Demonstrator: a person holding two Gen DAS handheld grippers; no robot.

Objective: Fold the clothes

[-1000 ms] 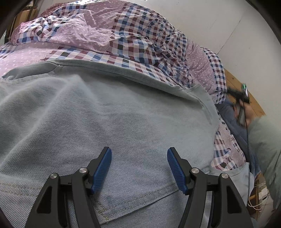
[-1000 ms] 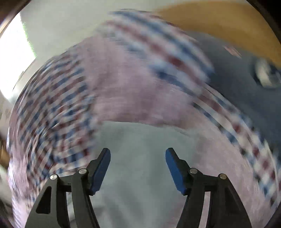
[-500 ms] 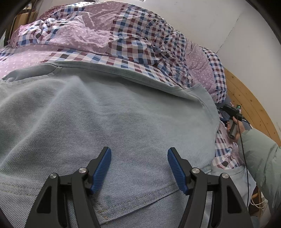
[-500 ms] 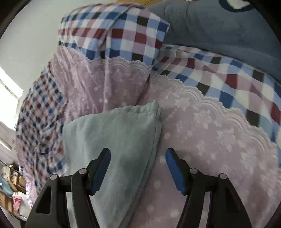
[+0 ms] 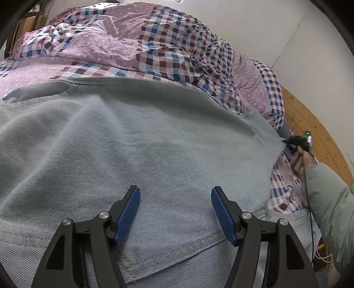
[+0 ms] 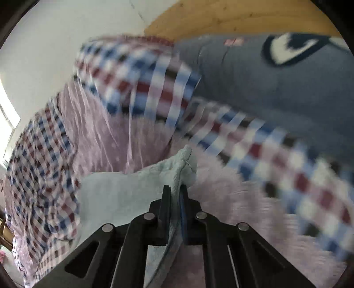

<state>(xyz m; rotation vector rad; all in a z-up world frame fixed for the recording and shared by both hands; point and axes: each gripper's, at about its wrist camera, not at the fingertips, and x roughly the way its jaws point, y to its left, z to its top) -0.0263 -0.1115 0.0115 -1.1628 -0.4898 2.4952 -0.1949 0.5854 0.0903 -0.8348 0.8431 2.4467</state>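
Closest in the left wrist view, the left claw [image 5: 174, 211] hangs with its blue pads wide apart, gripping nothing, just above the pale blue denim garment [image 5: 137, 155]. The denim lies spread broadly over the bed [image 5: 33, 73], a stitched hem running under the claw and a seam line showing near its far left edge. No crisp fold edge is visible on the open stretch ahead, though the cloth under the claw looks layered, so how many folds it already carries I cannot tell.

Over on the right wrist view, the right claw [image 6: 175, 195] is pinched tight together on a corner of the same denim, the stitched corner poking up just past the pads. The left view shows that corner drawn out to a point at the garment's far right edge, where the person's hand [image 5: 304, 158] and green sleeve [image 5: 327, 212] reach in.

My read: a fold is in progress, corner gripped and lifted, with the laying-over and flattening left to do.

Beyond the denim the checked and lilac bedding [image 5: 154, 44] lies rumpled, a grey-blue cloth [image 6: 276, 93] with a dark-and-white print sits further off, and a wooden board [image 6: 232, 17] and pale wall close the scene.
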